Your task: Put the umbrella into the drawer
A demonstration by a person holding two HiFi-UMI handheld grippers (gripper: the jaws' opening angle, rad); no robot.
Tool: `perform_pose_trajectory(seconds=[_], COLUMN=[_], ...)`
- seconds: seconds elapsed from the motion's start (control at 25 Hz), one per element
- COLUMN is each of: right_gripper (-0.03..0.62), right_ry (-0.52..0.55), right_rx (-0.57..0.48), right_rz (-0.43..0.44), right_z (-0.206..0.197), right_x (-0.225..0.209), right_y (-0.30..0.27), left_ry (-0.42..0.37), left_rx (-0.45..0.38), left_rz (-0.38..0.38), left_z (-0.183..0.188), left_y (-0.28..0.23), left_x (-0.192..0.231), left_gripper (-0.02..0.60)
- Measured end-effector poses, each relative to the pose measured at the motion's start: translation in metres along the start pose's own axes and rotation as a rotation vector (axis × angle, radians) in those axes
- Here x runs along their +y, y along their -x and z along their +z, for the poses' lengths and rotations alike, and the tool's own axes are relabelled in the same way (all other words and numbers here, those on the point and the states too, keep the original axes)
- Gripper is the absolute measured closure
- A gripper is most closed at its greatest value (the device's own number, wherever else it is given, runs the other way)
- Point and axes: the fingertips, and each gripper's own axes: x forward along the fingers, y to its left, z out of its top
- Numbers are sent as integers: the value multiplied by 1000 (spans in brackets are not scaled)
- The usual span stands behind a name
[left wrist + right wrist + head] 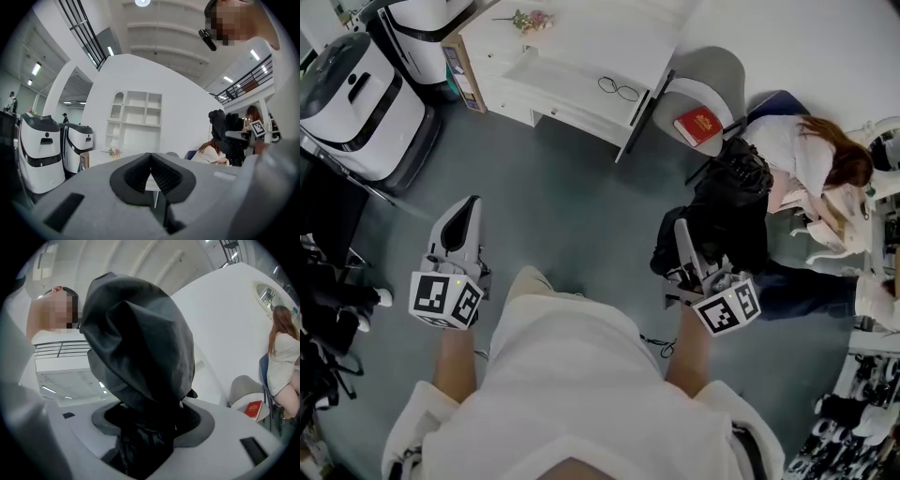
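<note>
My right gripper [683, 232] is shut on a folded black umbrella [727, 202]. In the right gripper view its crumpled black fabric [140, 338] bulges out above the jaws of the right gripper [150, 414] and hides the pads. The left gripper [467, 210] is held level over the grey floor; its ribbed pads [164, 176] meet at the tip with nothing between them. Ahead stands a white desk [581, 42]. A lower white level [567, 89] juts out from it toward me. Whether that is an open drawer I cannot tell.
Two white robot units [356, 94] stand at the left. A grey chair [712, 70] with a red book [698, 125] is beside the desk. A person [811, 155] sits at the right. Flowers [532, 19] and a looped black cord or pair of glasses [619, 90] lie on the desk.
</note>
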Motion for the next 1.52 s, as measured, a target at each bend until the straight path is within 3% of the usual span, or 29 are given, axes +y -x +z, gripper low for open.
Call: perform_pose_trajectory(seconds=[0.16,0.32,0.52,0.72,1.0,1.24,1.52], right_gripper=[322,322,322,322,322,322,322], right_ry=[-25,-76,-75,-47,-88,-86,-131], right_rx=[22,60,76,99,123,156,141], right_rz=[9,14,21,-16,5,30,26], right_z=[-5,-16,-15,-1,-15,-24,-43], right_x=[-10,-19,-21,-41,-40,-23,-10], right_y=[-8,-30,-70,-102,-217,-305,-350], left_ry=[-8,33,63,58,120,170,162], left_rx=[16,28,56,27,42,34,38], left_rz=[15,30,-17,-75,-63,-101,-137], left_z=[-5,-17,-27,-9,-9,-9,0], left_y=[-6,-19,-62,-121,-183,-233,-267], left_x=[0,13,29,41,124,185,231], left_gripper=[568,568,568,568,568,568,568])
